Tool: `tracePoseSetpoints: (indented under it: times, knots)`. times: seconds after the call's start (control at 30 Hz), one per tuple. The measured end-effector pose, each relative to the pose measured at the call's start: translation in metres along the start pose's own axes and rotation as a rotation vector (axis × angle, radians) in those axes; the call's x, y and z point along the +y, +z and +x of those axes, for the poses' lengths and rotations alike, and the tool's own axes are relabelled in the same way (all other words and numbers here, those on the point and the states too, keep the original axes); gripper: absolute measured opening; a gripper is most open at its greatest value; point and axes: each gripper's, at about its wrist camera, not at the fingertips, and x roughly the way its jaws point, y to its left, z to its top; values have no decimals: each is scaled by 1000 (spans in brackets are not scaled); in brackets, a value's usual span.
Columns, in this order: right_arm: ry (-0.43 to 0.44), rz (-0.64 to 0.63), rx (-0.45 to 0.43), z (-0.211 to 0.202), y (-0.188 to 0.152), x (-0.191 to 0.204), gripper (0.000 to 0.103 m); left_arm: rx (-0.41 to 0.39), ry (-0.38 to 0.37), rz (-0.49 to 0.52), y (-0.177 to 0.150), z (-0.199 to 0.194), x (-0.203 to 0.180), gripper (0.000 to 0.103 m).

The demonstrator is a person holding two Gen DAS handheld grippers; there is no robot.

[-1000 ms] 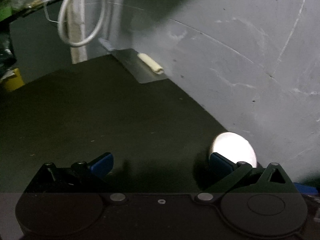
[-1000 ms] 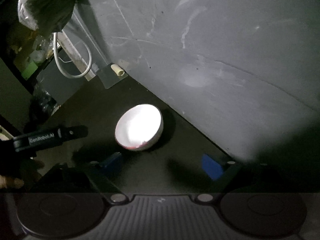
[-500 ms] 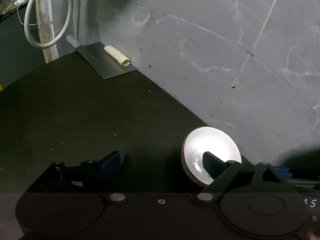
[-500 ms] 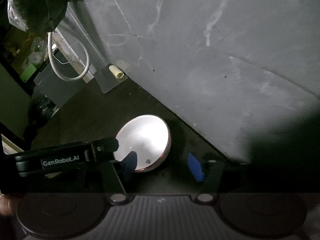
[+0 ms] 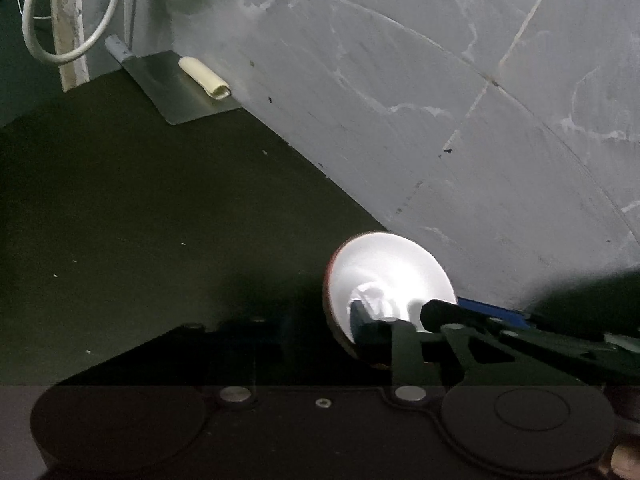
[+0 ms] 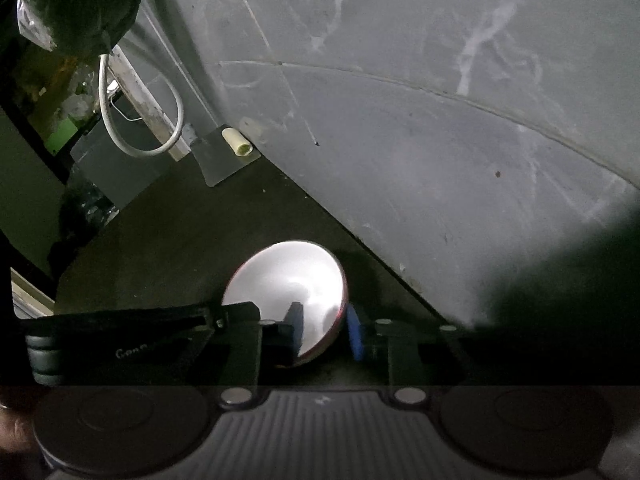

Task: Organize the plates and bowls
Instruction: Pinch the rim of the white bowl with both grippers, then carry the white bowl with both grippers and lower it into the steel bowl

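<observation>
A bowl (image 5: 388,276), white inside and red outside, sits on the dark counter (image 5: 160,220) close to the grey wall. My left gripper (image 5: 324,322) straddles its left rim: one finger (image 5: 360,316) is inside, the other is lost in shadow outside. Its jaws are closing with the bowl's wall between them. In the right wrist view the bowl (image 6: 288,276) has my right gripper (image 6: 325,330) across its right rim, dark pad inside, blue pad outside, jaws closing on the wall. Each gripper shows in the other's view: right gripper (image 5: 460,308), left gripper (image 6: 236,316).
The grey wall (image 5: 440,120) runs right behind the bowl. A metal sheet (image 5: 176,92) with a cream roll (image 5: 204,78) lies at the counter's far corner, beside a white cable loop (image 5: 68,40). A plastic bag (image 6: 80,4) hangs at the upper left. The counter's edge (image 6: 60,280) drops off at the left.
Both grippers have come down and in onto the bowl from either side. Their jaws went from wide apart to narrow, each now across the bowl's rim.
</observation>
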Motion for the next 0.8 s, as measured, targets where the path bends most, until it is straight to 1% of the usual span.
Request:
tracePoseSetpoints:
  times: [0.03,0.1,0.23,0.33,0.47,0.8]
  knots:
    - [-2,-2,0,1,0,0,19,-2,-9,-1,-1,0,0,20]
    - [-5,-5,3,1,-1,-2,16,-7,-20,4,-2,0,-2,16]
    - [1,-22,8,0,-1,-1,16,-13,-20,0,-5,-3,-1,15]
    - [24,-28,15,-2,-5,-1,16,-16,-15,-2,-8,-7,0,15]
    - [53,-32,-2,-9,-10,-1,16,-39,-15,0,-13,-18,1,15]
    - [121,-68,-68,-52,-14,8,16,-106,-29,-18,-28,-60,-1,15]
